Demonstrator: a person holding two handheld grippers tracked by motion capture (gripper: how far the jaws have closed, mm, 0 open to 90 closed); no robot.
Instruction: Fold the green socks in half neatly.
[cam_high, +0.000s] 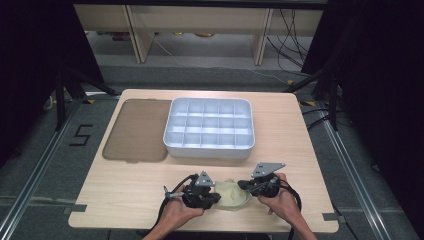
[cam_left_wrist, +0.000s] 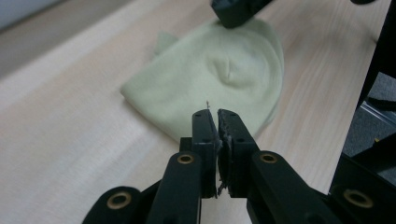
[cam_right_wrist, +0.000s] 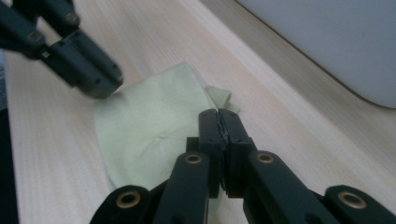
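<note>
Floor mark (cam_high: 81, 135) reads "5"; left gripper (cam_high: 216, 196) and right gripper (cam_high: 242, 185) fingers together over pale-green cloth (cam_high: 232, 196).

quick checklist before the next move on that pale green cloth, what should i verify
1. Left claw shut at the near edge of the pale green cloth: ok. Whether fabric is actually pinched between its jaws: cannot tell.
2. Right claw shut at the cloth's other side: ok. Pinch on fabric: cannot tell.
3. Cloth lying on the table, inside the front edge: ok.
4. Cloth flat and smooth: not ok, it shows a crease in the middle and a folded corner.
5. White compartment tray and brown lid lying apart from the cloth: ok.
</note>
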